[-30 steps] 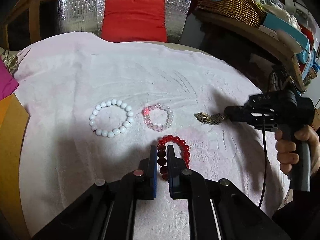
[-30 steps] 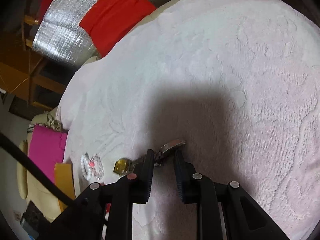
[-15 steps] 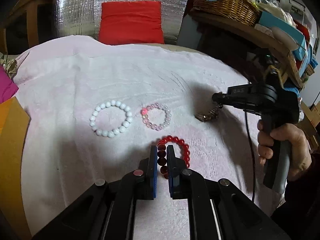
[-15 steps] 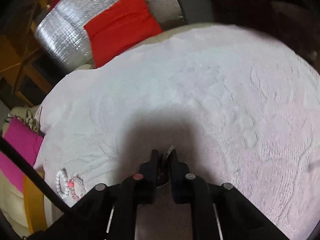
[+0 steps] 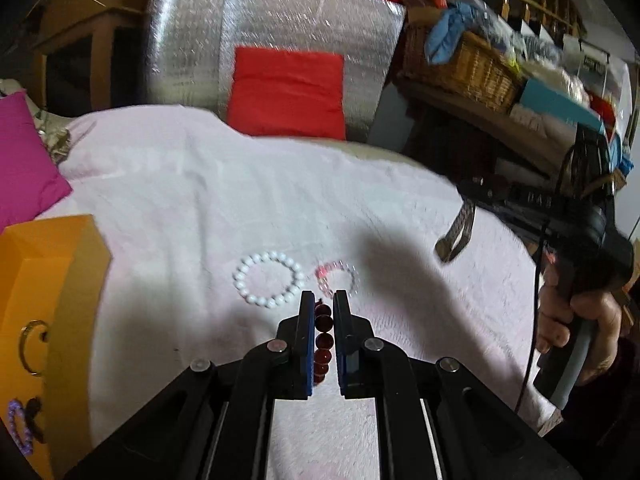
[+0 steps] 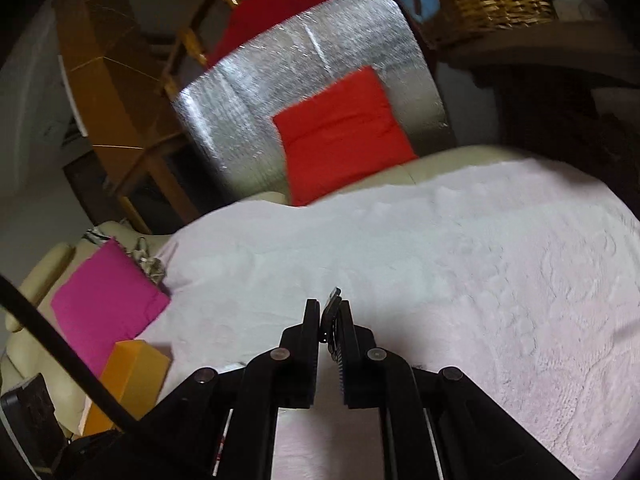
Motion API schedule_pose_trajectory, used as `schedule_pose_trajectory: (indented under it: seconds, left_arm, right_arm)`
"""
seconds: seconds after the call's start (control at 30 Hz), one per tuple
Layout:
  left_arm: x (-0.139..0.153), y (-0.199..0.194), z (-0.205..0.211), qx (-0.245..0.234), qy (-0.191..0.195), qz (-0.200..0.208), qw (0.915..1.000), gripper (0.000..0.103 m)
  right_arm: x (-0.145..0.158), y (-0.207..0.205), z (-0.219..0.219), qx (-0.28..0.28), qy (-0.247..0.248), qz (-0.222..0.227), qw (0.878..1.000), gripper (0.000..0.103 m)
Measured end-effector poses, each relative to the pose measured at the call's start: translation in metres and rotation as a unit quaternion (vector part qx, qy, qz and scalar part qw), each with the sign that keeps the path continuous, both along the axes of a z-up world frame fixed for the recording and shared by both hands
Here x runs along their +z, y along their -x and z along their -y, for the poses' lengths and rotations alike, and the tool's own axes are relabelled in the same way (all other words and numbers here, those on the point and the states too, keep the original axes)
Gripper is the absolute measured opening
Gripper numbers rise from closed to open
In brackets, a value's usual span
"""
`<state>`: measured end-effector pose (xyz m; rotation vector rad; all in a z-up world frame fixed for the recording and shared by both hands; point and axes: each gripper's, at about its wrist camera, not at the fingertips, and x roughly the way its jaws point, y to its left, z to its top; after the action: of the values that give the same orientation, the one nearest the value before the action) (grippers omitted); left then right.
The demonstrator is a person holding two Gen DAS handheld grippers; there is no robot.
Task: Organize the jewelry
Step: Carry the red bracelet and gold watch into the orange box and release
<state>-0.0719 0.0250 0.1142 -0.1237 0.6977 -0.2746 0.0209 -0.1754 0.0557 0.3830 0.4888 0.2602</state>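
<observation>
My left gripper (image 5: 323, 300) is shut on a dark red bead bracelet (image 5: 323, 340), lifted off the pale pink towel (image 5: 240, 208). Just beyond its tips lie a white bead bracelet (image 5: 268, 283) and a pale pink bead bracelet (image 5: 338, 278) side by side. In the left wrist view the right gripper (image 5: 466, 192), held by a hand (image 5: 576, 316), carries a metal watch (image 5: 456, 232) that dangles above the towel. The right wrist view shows my right gripper (image 6: 329, 306) shut on the watch's band (image 6: 331, 312), most of the watch hidden below the fingers.
An orange box (image 5: 44, 312) at the left edge holds a gold bangle (image 5: 32, 346) and a purple bead bracelet (image 5: 18, 424). A magenta cushion (image 5: 24, 160) lies far left. Behind the towel stand a silver foil panel with a red cushion (image 5: 288, 92) and a shelf with a wicker basket (image 5: 464, 64).
Both grippers rose from the towel. The right one closed on the watch and lifted it so it dangles. The left one lifted the red bracelet clear of the towel.
</observation>
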Motion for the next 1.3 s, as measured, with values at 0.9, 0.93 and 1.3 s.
schedule_pose_trajectory:
  seconds: [0.9, 0.93, 1.3]
  left_arm:
    - [0.001, 0.104, -0.253, 0.293, 0.010, -0.017, 0.9559, 0.009]
    - [-0.004, 0.105, -0.257, 0.296, 0.008, -0.029, 0.9547, 0.009]
    - [-0.033, 0.093, -0.270, 0.320, -0.002, -0.090, 0.9431, 0.009]
  right_arm:
    - [0.023, 0.054, -0.327, 0.303, 0.027, -0.010, 0.953, 0.009]
    - [0.020, 0.051, -0.336, 0.306, 0.031, -0.018, 0.951, 0.009]
    - [-0.024, -0.010, -0.445, 0.328, 0.039, -0.127, 0.935, 0.008]
